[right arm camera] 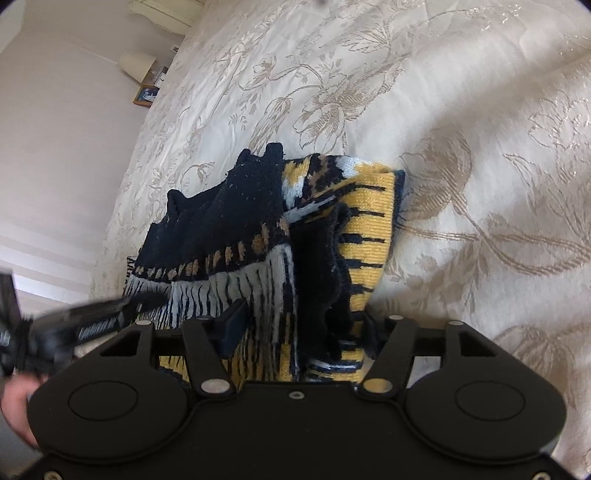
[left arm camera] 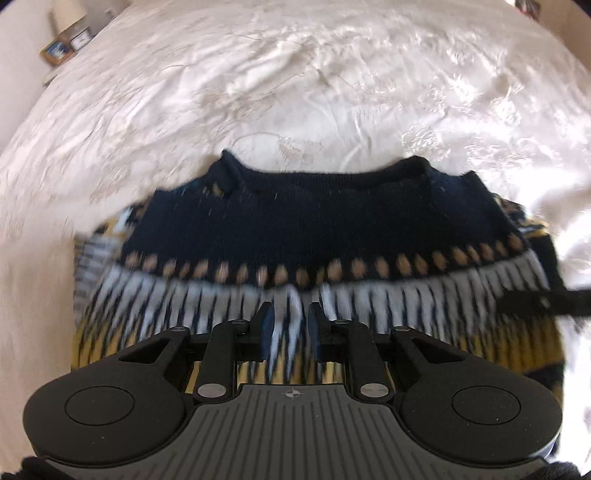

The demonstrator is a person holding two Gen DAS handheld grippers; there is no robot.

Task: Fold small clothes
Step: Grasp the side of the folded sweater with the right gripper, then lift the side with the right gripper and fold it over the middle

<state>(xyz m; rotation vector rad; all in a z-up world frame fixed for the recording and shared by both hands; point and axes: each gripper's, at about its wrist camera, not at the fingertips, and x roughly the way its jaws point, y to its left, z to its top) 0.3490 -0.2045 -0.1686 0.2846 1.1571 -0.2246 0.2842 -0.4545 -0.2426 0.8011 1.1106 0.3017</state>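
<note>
A small knitted sweater point(left arm camera: 317, 229), navy with tan dots, white fringe pattern and yellow bands, lies folded on the bed. My left gripper point(left arm camera: 289, 314) is over its near edge, fingers a little apart with a pinch of white-and-navy knit between them. My right gripper point(right arm camera: 303, 321) holds the sweater point(right arm camera: 258, 236) at its right side, with bunched navy and yellow fabric between the fingers; its right finger is hidden by the cloth. The left gripper's finger point(right arm camera: 92, 325) reaches in from the left in the right wrist view.
The cream floral bedspread point(left arm camera: 295, 74) covers the whole bed. A bedside table with a lamp point(left arm camera: 68, 18) and a framed picture point(left arm camera: 59, 50) stands at the far left corner. A pale wall point(right arm camera: 55, 129) runs along the bed's left side.
</note>
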